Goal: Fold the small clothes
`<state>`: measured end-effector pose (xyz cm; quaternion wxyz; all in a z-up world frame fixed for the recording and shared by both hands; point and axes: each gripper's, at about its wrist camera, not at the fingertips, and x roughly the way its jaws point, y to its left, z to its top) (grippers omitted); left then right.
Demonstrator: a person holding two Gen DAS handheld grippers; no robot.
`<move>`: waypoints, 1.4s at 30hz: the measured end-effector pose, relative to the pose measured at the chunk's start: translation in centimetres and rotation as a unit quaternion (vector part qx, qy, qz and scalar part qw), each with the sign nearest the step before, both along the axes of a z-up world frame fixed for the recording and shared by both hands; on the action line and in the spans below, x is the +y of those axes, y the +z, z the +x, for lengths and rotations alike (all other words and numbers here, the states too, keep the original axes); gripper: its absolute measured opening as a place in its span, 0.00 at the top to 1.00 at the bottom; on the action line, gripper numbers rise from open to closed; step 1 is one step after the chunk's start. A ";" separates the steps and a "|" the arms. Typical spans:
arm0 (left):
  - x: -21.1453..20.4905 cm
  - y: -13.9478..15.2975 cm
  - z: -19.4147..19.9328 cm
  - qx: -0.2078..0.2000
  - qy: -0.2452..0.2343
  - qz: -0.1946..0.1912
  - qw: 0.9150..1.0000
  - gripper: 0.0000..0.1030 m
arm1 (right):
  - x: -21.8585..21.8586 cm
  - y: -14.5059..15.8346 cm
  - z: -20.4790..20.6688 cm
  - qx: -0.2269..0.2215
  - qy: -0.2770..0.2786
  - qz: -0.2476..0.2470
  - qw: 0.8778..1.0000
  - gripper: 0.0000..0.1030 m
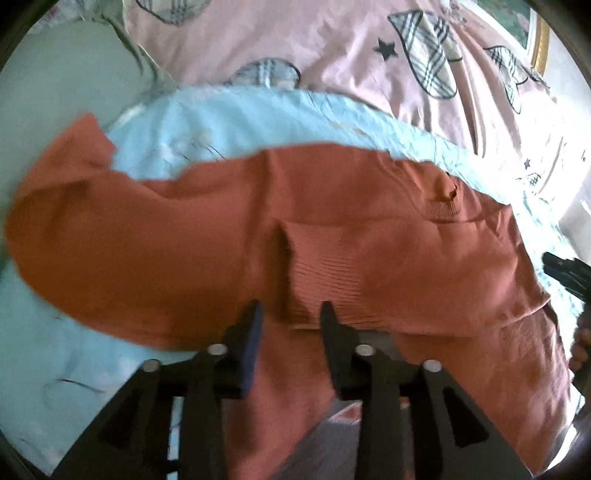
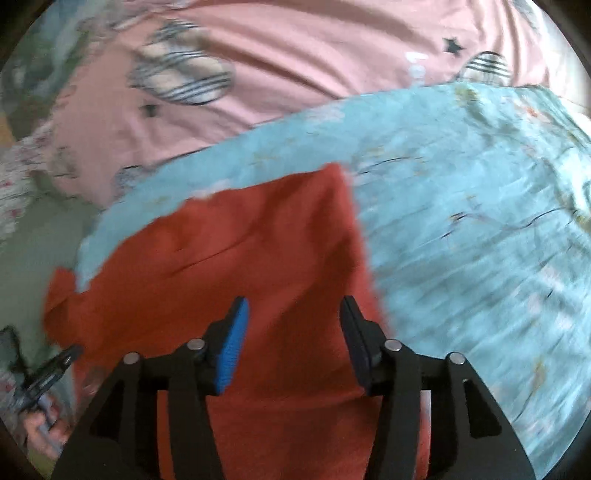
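Left wrist view first: we've got the left gripper (image 1: 291, 310) sitting low over a rust-orange knit garment (image 1: 229, 236), fingers spread apart with nothing pinched between them. The ribbed hem or cuff part of the garment lies right ahead of the fingertips (image 1: 327, 312), folded over the rest of the fabric. The whole thing is spread across a light blue printed cloth (image 1: 229, 122), which itself lies on a pink bedsheet (image 1: 295, 33) with plaid shapes and little black stars. Way off at the right edge we can just see the right gripper (image 1: 569, 273), blurry. No readable tags or writing on the garment from here.

Right wrist view: the right gripper (image 2: 295, 314) is parted too, blue pad (image 2: 231, 347) showing on one finger, hovering over one end of the rust-orange knit garment (image 2: 258, 251), not clamping anything. The light blue printed cloth (image 2: 480, 221) stretches off to the right, pink bedsheet (image 2: 295, 55) beyond it. At the lower left we spot the left gripper (image 2: 48, 373). It's all motion-blurred, so no labels or text we can read.
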<state>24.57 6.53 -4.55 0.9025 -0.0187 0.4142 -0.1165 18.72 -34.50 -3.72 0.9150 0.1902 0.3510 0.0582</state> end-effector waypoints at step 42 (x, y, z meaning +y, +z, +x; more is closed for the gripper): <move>-2.1 9.3 0.3 -0.066 -0.080 -0.179 0.978 1.00 | 8.9 -1.8 -4.5 0.034 0.098 0.083 0.991 0.45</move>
